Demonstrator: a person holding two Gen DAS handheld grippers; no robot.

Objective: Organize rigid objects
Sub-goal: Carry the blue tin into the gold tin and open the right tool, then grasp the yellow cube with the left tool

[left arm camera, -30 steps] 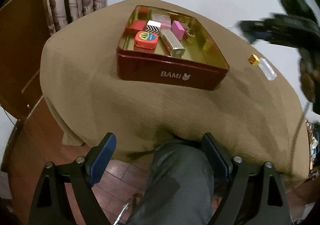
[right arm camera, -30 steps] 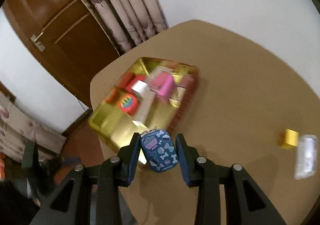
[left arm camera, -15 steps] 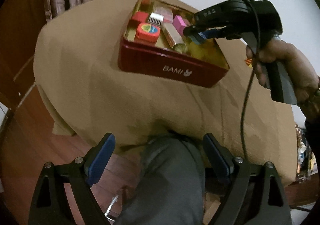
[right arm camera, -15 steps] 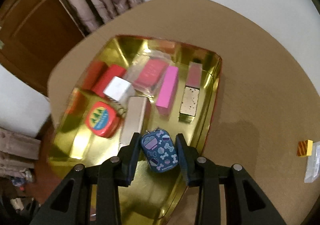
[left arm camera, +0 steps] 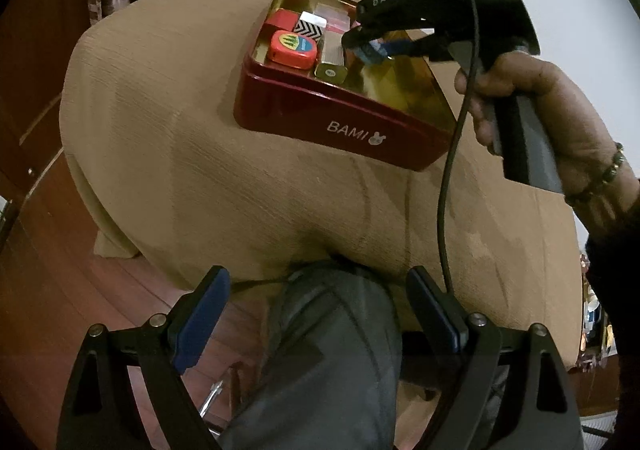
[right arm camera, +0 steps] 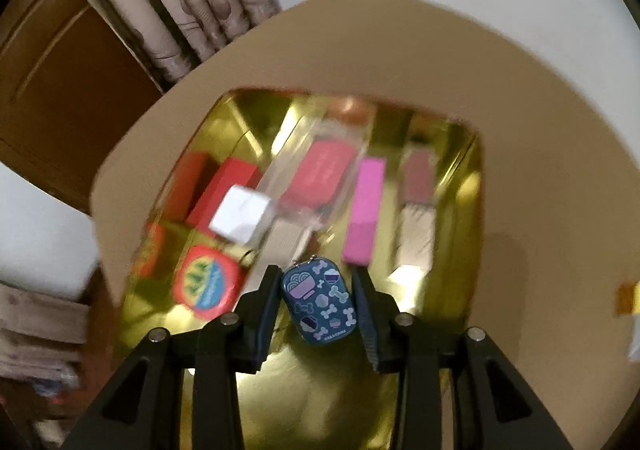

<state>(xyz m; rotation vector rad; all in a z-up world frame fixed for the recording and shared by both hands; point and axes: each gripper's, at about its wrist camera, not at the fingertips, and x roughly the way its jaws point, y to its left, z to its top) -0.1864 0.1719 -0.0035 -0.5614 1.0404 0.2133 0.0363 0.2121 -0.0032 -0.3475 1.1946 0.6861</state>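
Tan-clothed table (left arm camera: 200,153), right hand-held gripper (right arm camera: 316,302) clamping blue tin (right arm camera: 319,300) over gold-lined box (right arm camera: 320,390), left hand-held gripper (left arm camera: 318,314) wide, clear of the box

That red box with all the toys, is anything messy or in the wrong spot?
Mostly tidy. Inside the red box, the blocks lie side by side. One small orange block sits out on the tablecloth, apart from the box. The right gripper holds a blue tin above the box.
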